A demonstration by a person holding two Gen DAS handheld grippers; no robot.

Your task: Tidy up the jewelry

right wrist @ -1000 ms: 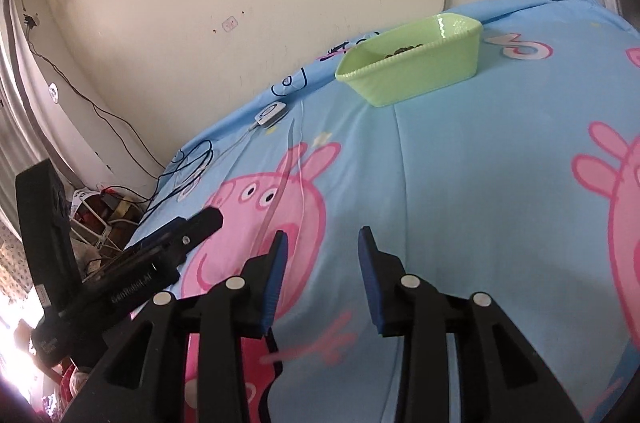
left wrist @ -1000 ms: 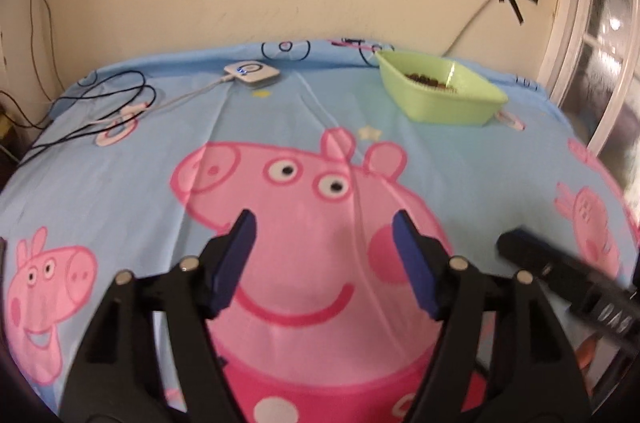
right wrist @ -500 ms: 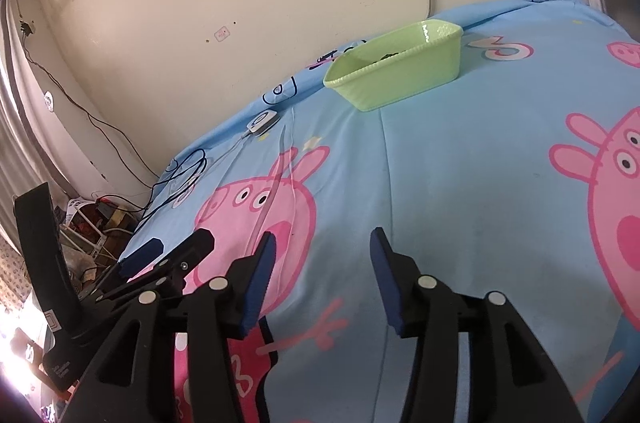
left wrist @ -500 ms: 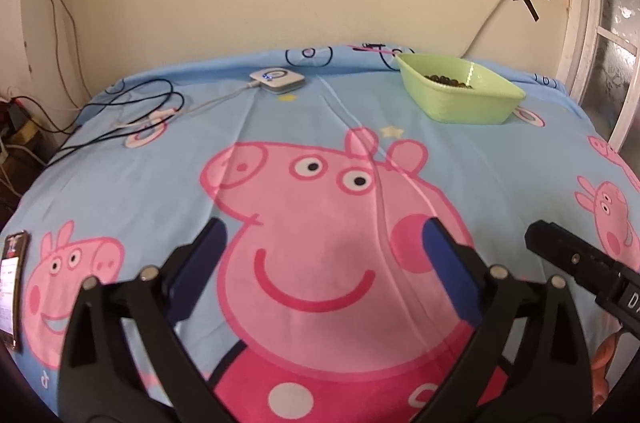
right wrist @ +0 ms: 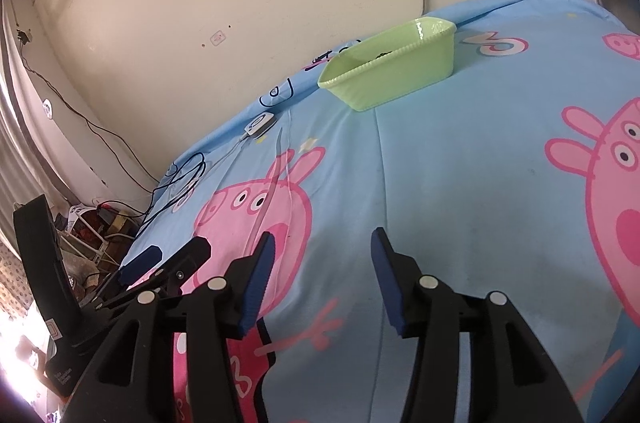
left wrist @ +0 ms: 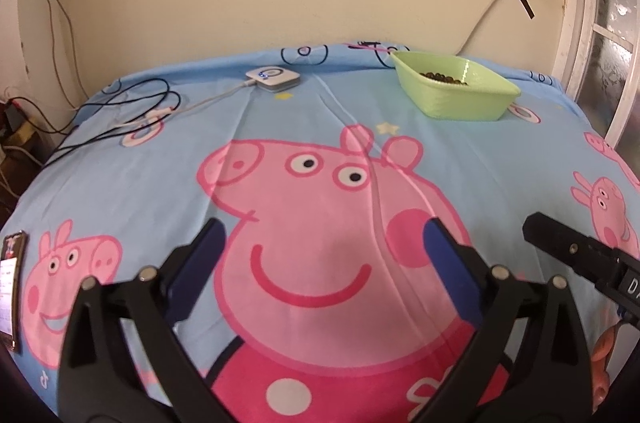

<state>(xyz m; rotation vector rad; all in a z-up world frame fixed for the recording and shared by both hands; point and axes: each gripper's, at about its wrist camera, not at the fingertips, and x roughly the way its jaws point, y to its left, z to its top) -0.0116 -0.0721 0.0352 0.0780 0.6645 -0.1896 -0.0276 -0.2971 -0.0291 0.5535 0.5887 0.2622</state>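
A light green rectangular dish (left wrist: 456,89) stands at the far right of the bed, with dark beaded jewelry (left wrist: 442,77) lying inside it. The dish also shows in the right wrist view (right wrist: 394,69), far ahead. My left gripper (left wrist: 324,243) is open and empty, hovering over the big pink pig print. My right gripper (right wrist: 320,251) is open and empty over the blue sheet. The right gripper's finger (left wrist: 576,255) shows at the right edge of the left wrist view. The left gripper's fingers (right wrist: 160,263) show at the lower left of the right wrist view.
A white puck-shaped charger (left wrist: 272,79) with a cable lies at the far middle of the bed. Black cables (left wrist: 132,111) trail off the far left. A phone (left wrist: 10,287) lies at the bed's left edge. A wall stands behind the bed.
Both grippers have opened wider and pulled back a little from the dish. The left wrist view has tilted up, showing more wall.
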